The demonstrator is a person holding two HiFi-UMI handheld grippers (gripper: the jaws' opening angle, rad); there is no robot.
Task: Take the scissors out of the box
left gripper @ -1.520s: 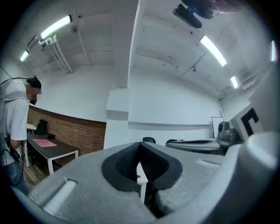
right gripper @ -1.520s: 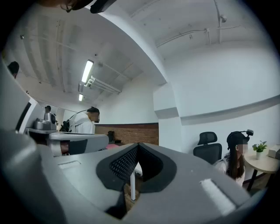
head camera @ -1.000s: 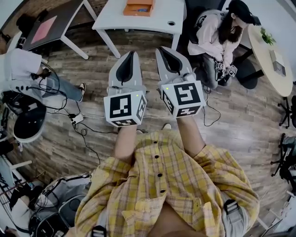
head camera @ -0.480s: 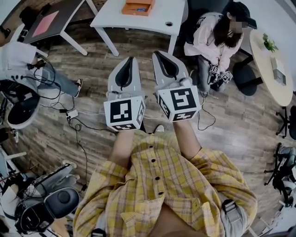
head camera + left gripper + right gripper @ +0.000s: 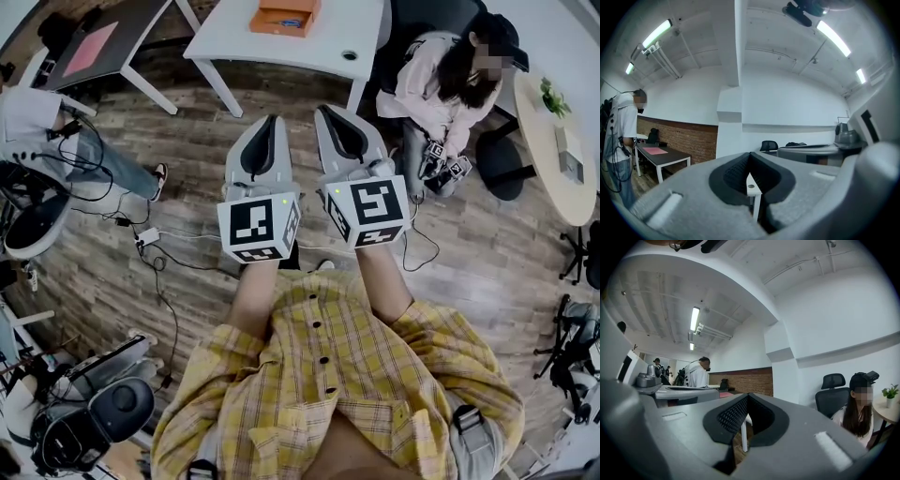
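An orange box (image 5: 284,16) is seen on the white counter (image 5: 234,39) at the top edge of the head view. Its top is open, and a small bluish thing (image 5: 291,20) is shown lying inside it. Whether this is the scissors cannot be told at this size. A round hole (image 5: 350,55) is set in the counter to the right of the box, apart from it.

Both grippers are held level and side by side over the wooden floor (image 5: 187,122). They are short of the counter, well apart from the box, and in front of a yellow checked shirt (image 5: 328,375).

The left gripper (image 5: 273,120) is clenched. In the left gripper view its jaws are seen pressed together at the tips with nothing gripped. Only a corner of the white counter is glimpsed through the hollow between the black pads (image 5: 729,176).

The right gripper (image 5: 324,111) is likewise clenched on nothing. In the right gripper view a white counter leg (image 5: 744,437) is seen through the same hollow.

A dark table (image 5: 141,23) bearing a pink sheet (image 5: 89,49) is placed left of the counter. A seated person (image 5: 436,80) is seen at upper right, beside a round table (image 5: 539,131) carrying a small plant (image 5: 551,97). Cables (image 5: 159,262) are strewn on the floor at left.
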